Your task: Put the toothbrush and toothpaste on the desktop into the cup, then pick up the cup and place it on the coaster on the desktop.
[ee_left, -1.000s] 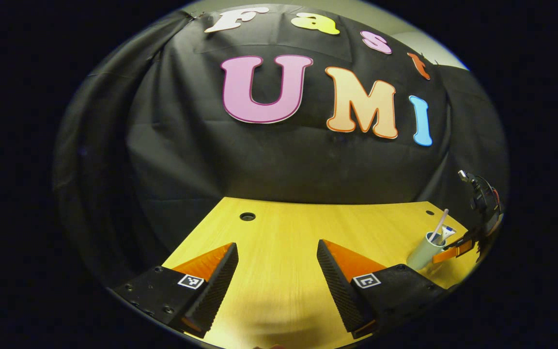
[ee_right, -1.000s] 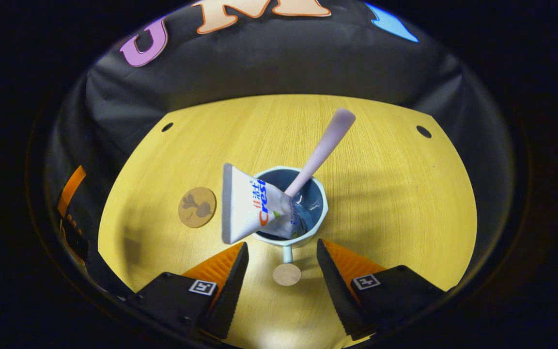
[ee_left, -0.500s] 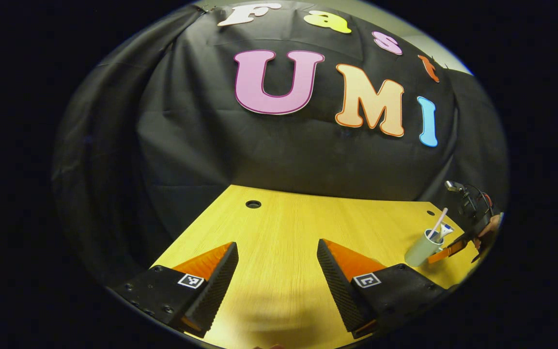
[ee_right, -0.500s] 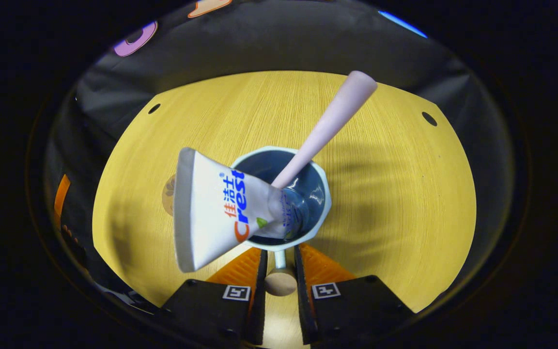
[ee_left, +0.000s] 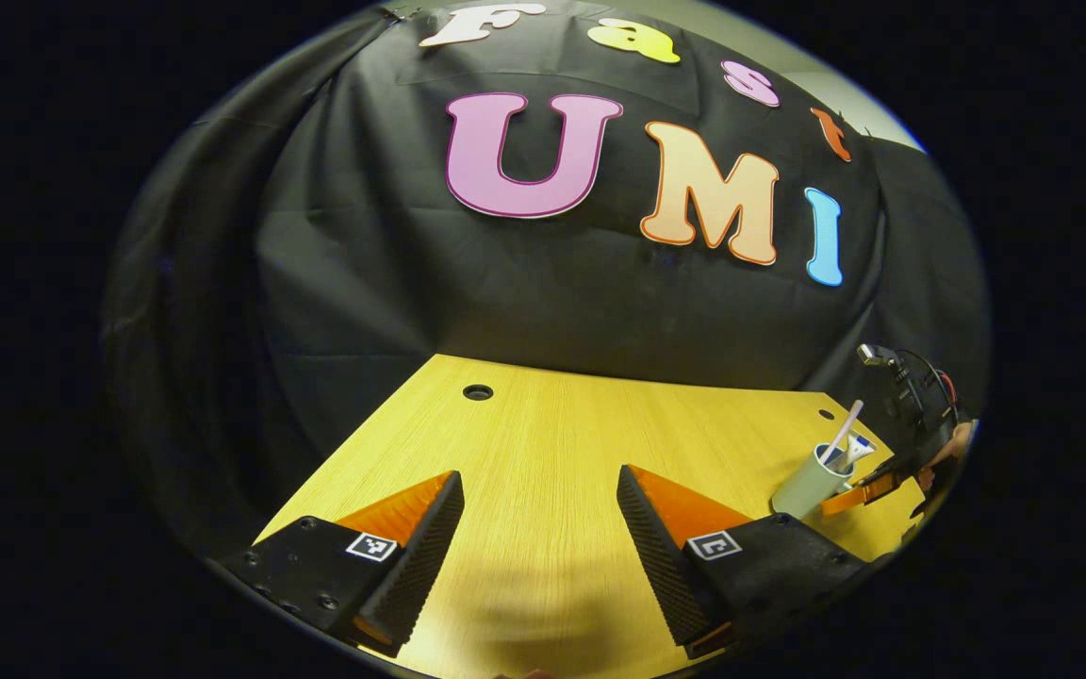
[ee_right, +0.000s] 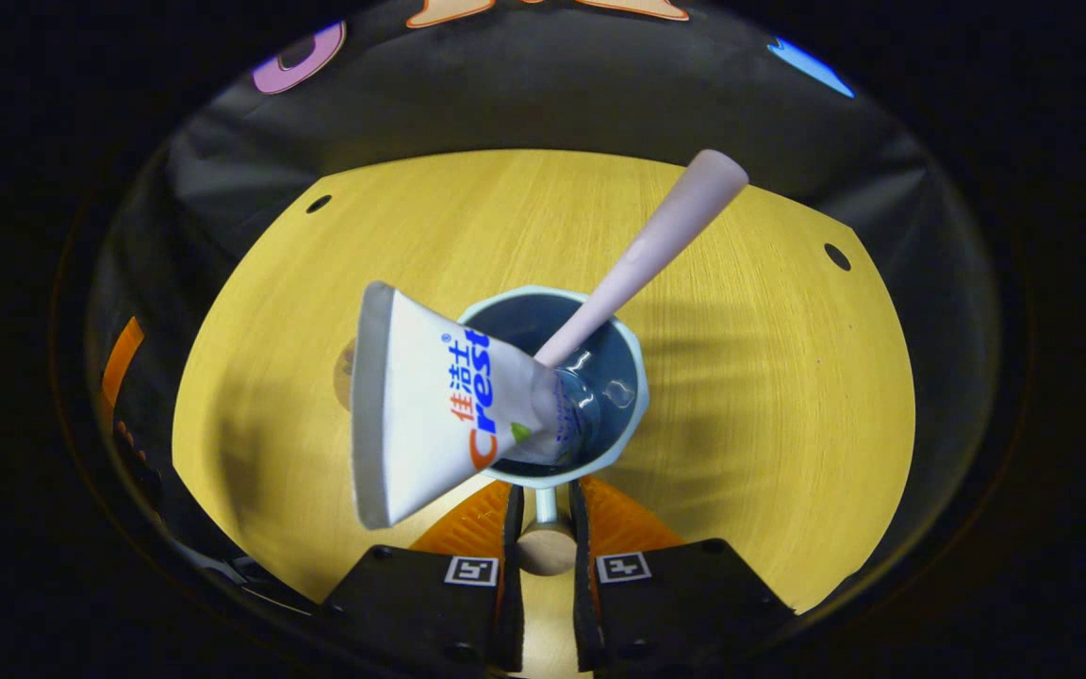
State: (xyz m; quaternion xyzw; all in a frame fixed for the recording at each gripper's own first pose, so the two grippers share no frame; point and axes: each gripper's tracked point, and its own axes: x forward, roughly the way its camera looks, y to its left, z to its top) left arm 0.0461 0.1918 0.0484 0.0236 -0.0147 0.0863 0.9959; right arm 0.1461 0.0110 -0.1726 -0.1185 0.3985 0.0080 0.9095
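The right gripper [ee_right: 543, 552] has its two fingers squeezed on the round knob at the end of the cup's handle [ee_right: 544, 547]. The cup [ee_right: 557, 382] is near the middle of the desktop [ee_right: 769, 396], a bit toward the near edge. The toothbrush [ee_right: 656, 240] stands in it and leans toward the far right corner. The toothpaste [ee_right: 435, 405] is in it too, and its flat end hangs out over the left side of the rim. The coaster [ee_right: 345, 372] lies to the left of the cup, and most of it hides behind the toothpaste. So I think both things are in, and the step now is to carry the cup to the coaster. I cannot tell if the cup is off the desktop yet. To do this well, keep the squeeze tight, because the grip is only on the small knob and the cup could swing or tip. Lift it straight up, keep it level, and move slowly to the left so the tube and brush do not fall out. Put it down flat in the middle of the coaster before letting go. The left gripper [ee_left: 538, 538] waits with its fingers wide open over the near left part of the desktop, holding nothing, well apart from the cup.
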